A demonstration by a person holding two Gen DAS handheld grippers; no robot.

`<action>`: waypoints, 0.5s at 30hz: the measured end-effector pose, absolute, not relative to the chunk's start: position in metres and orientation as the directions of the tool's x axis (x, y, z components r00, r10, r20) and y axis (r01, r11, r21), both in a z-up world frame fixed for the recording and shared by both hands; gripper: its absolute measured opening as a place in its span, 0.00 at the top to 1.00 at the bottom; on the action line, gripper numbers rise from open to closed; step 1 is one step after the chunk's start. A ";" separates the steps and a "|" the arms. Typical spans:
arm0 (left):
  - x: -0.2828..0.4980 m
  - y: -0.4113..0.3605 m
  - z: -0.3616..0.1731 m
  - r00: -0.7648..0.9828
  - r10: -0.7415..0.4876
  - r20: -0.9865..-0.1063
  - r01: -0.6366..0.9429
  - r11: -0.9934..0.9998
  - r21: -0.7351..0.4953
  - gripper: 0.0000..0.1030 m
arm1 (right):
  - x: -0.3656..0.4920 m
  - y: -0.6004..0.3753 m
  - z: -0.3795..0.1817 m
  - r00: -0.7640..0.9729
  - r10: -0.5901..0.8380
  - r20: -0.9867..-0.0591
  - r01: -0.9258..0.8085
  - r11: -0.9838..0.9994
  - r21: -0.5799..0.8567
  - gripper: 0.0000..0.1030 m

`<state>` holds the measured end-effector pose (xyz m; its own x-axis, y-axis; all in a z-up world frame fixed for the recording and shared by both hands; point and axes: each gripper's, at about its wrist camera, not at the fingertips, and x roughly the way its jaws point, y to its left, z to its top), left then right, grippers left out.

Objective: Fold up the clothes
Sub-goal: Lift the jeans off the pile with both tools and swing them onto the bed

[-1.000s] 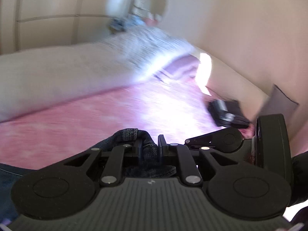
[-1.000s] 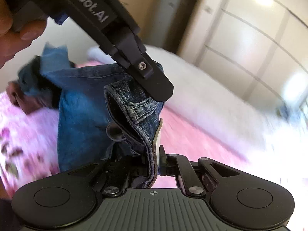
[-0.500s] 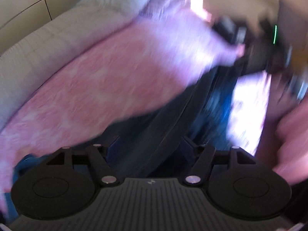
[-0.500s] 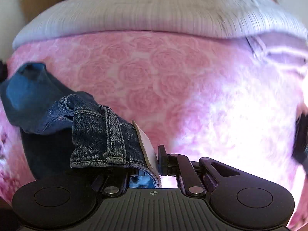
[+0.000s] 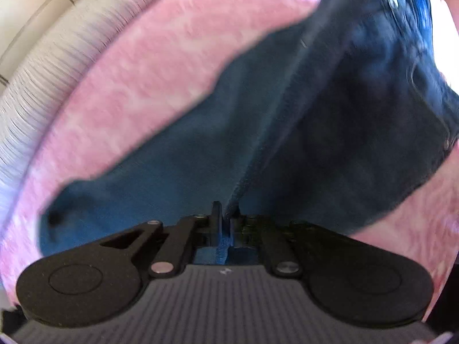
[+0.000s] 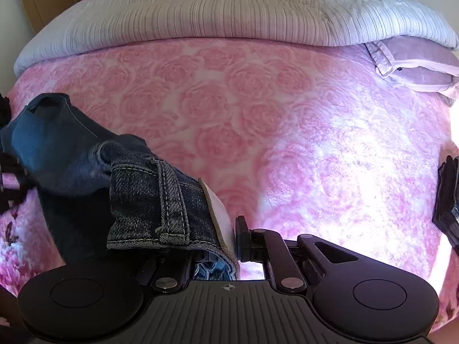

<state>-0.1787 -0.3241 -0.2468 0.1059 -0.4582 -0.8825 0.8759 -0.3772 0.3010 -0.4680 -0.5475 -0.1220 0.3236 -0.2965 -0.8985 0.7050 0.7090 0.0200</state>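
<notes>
Jeans of dark blue denim (image 6: 86, 154), lying partly spread on the bed, one end lifted at the waistband (image 6: 160, 200). Likely heavy and limp for cloth, thick and stiff along the stitched seams and belt loop, not slippery; best taken at the waistband corners or hems, where the layers give firm purchase. Right gripper (image 6: 233, 229), jaws clamped on the waistband beside the pale leather patch. Left gripper (image 5: 225, 223), jaws just closed and now pinched on a fold edge of the denim, as the blurred left wrist view shows. Beneath, a pink rose-patterned fleece blanket (image 6: 258, 100) covering the bed, soft and yielding. Further back, a grey ribbed quilt (image 6: 229, 14) rolled along the far side, a lilac pillow (image 6: 416, 60), then pale wardrobe doors (image 6: 28, 3).
</notes>
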 end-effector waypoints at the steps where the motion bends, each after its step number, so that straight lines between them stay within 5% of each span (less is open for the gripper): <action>1: -0.172 -0.330 -0.229 0.100 -0.476 -0.874 0.876 -0.374 0.304 0.96 | -0.471 -0.549 -0.120 0.323 -0.284 -0.903 0.717 0.696 0.037 0.93; 9: -0.139 -0.479 -0.155 0.133 -0.544 -0.828 0.827 -0.400 0.395 0.95 | -0.478 -0.636 -0.097 0.346 -0.200 -0.917 0.729 0.673 0.128 0.93; 12: -0.133 -0.555 -0.171 0.171 -0.500 -0.849 0.859 -0.346 0.377 0.84 | -0.465 -0.691 -0.120 0.328 -0.180 -0.927 0.758 0.635 0.145 0.92; 13: -0.130 -0.572 -0.176 0.185 -0.486 -0.854 0.873 -0.319 0.370 0.68 | -0.464 -0.702 -0.126 0.308 -0.194 -0.931 0.772 0.623 0.126 0.87; 14: -0.129 -0.581 -0.179 0.188 -0.477 -0.858 0.884 -0.299 0.360 0.56 | -0.462 -0.713 -0.133 0.289 -0.208 -0.935 0.785 0.610 0.107 0.67; 15: -0.129 -0.581 -0.179 0.182 -0.477 -0.860 0.893 -0.287 0.348 0.52 | -0.461 -0.724 -0.140 0.269 -0.221 -0.937 0.797 0.597 0.088 0.58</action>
